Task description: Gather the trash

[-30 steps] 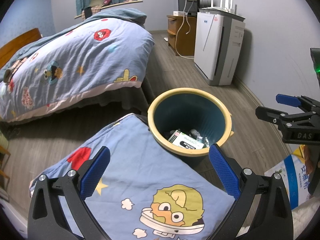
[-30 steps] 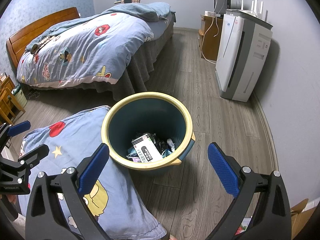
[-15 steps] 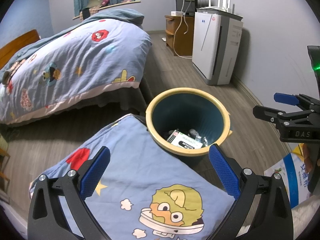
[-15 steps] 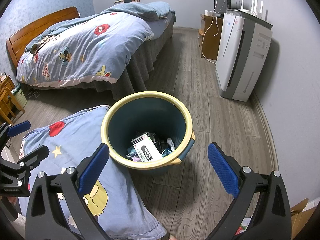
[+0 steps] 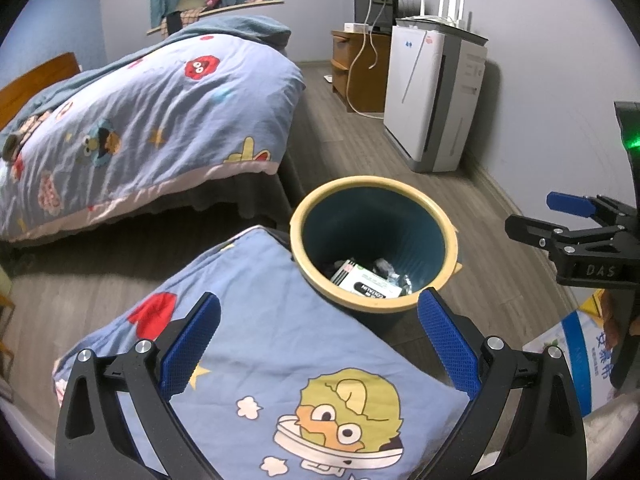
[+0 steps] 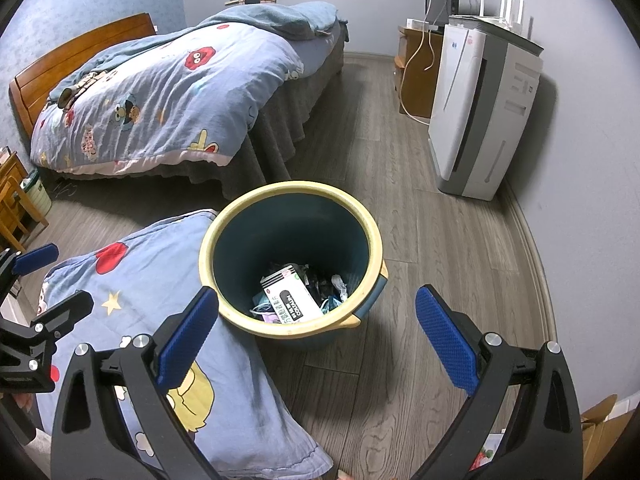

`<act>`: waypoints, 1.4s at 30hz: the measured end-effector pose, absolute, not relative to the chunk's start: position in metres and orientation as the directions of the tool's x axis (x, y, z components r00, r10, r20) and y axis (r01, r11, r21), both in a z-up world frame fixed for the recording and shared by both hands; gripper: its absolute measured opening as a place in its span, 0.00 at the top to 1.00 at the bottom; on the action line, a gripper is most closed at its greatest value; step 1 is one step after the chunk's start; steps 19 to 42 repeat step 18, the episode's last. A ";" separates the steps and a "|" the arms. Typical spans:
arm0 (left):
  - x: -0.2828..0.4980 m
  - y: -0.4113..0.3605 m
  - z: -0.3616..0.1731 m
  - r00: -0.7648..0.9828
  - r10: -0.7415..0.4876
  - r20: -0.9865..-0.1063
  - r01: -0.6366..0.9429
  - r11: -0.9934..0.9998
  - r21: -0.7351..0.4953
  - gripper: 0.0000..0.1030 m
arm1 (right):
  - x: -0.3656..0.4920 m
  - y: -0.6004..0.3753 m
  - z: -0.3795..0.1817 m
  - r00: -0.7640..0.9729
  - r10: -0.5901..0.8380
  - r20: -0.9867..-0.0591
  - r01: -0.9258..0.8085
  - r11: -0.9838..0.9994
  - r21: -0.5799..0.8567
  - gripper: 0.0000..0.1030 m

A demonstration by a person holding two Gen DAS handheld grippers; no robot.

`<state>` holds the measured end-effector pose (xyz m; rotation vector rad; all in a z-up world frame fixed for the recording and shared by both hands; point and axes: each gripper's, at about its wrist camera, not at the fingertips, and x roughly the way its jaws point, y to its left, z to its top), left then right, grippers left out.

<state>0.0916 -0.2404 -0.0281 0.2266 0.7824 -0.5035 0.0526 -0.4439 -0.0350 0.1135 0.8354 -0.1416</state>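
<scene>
Trash bin (image 6: 291, 258), blue with a yellow rim, stands on the grey wood floor (image 6: 420, 240) between the bed (image 6: 168, 96) and my grippers. A white carton (image 6: 291, 299) lies inside among crumpled scraps I can't identify. Left gripper (image 5: 318, 344) spread wide, empty, over a cartoon-print quilt (image 5: 256, 352) touching the bin's left side. Right gripper (image 6: 316, 334) likewise wide and empty. Air purifier (image 6: 480, 108) far right against the wall; a packet (image 5: 580, 360) near right, cut off.
</scene>
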 end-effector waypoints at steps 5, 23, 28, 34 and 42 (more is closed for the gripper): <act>0.092 -0.236 -0.028 0.605 -0.339 -0.720 0.505 0.863 0.018 0.05 | 0.054 -0.445 -0.034 0.656 -0.075 -0.751 0.181 0.982 0.060 0.06; 0.080 -0.223 -0.016 0.632 -0.320 -0.706 0.538 0.836 0.103 0.05 | 0.063 -0.437 -0.031 0.611 -0.083 -0.787 0.265 0.959 0.105 0.06; 0.080 -0.223 -0.016 0.632 -0.320 -0.706 0.538 0.836 0.103 0.05 | 0.063 -0.437 -0.031 0.611 -0.083 -0.787 0.265 0.959 0.105 0.06; 0.080 -0.223 -0.016 0.632 -0.320 -0.706 0.538 0.836 0.103 0.05 | 0.063 -0.437 -0.031 0.611 -0.083 -0.787 0.265 0.959 0.105 0.06; 0.080 -0.223 -0.016 0.632 -0.320 -0.706 0.538 0.836 0.103 0.05 | 0.063 -0.437 -0.031 0.611 -0.083 -0.787 0.265 0.959 0.105 0.06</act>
